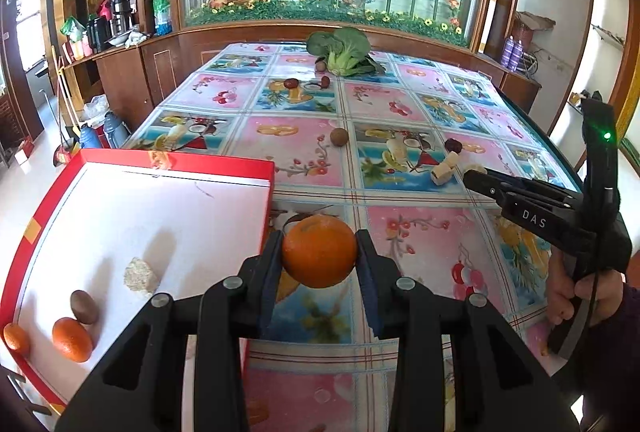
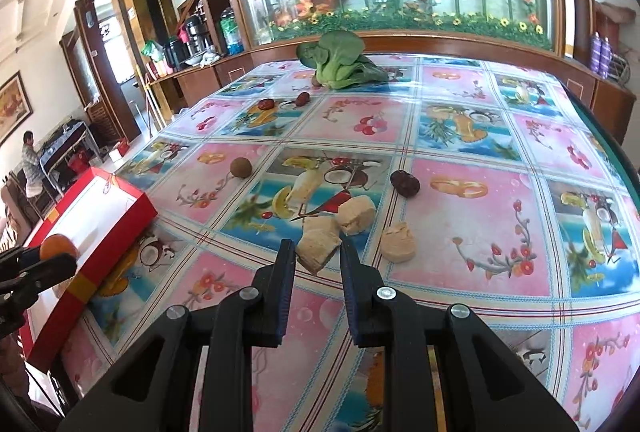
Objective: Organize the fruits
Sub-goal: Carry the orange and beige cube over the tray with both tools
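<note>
1. The left gripper point(image 1: 319, 252) has its black jaws closed on a round orange mandarin point(image 1: 319, 251), pinched at its widest part and held above the table, just right of the shallow red cardboard box with a white floor point(image 1: 224, 163). The rounded, smooth skin offers little purchase; a jolt could squeeze it out.
2. The box's red wall stands between fruit and floor. Carried too low, the mandarin could catch on it.
3. Inside lie two more mandarins point(image 1: 72, 339), a brown kiwi-like fruit point(image 1: 84, 307) and a pale crumbly block point(image 1: 140, 275); a drop from height could set the fruit rolling into them.
4. The right gripper point(image 2: 318, 256) is nearly shut, with the pale tan wedge-shaped chunk point(image 2: 318, 250) at its fingertips; whether the pads press it I cannot tell.
5. Beyond, a dark red date point(image 2: 405, 183) and a brown round fruit point(image 2: 241, 167) lie loose on the glossy flowered tablecloth point(image 2: 460, 252), easily knocked.
</note>
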### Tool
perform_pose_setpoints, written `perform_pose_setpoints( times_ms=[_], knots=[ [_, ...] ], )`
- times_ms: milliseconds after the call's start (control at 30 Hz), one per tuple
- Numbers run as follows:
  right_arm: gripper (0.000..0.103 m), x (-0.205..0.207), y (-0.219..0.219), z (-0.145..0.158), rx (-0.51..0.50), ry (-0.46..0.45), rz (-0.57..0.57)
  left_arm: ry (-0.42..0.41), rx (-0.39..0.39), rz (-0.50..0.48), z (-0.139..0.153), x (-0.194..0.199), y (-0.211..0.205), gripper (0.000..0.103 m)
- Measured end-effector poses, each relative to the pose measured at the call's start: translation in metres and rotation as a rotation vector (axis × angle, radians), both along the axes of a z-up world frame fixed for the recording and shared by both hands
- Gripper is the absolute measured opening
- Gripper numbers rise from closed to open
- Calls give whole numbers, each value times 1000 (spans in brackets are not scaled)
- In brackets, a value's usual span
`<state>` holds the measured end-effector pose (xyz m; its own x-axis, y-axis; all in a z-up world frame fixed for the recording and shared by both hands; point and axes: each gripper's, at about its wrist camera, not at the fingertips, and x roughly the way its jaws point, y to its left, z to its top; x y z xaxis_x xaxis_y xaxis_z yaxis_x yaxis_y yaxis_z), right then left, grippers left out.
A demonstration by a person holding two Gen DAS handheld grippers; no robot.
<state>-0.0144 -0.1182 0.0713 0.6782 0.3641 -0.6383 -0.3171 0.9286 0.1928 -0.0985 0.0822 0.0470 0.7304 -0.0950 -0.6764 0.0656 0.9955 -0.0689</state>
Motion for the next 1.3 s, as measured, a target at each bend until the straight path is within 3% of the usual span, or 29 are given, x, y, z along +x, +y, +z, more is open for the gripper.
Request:
perform_pose_setpoints(
  times_ms=[233, 667, 1100, 1300],
  knots=[
    [21, -2, 14, 2, 35, 8, -2, -19, -30, 27, 6, -12, 19, 38],
    [21, -26, 87, 12, 116, -12, 104, -60, -67, 113, 15, -34, 70, 38],
    [21, -82, 184, 28, 128, -56, 377, -73, -70, 301, 9, -56, 150, 38],
    [21, -103, 206, 26, 126, -40, 475, -89, -69, 323, 8, -67, 164, 38]
  ],
)
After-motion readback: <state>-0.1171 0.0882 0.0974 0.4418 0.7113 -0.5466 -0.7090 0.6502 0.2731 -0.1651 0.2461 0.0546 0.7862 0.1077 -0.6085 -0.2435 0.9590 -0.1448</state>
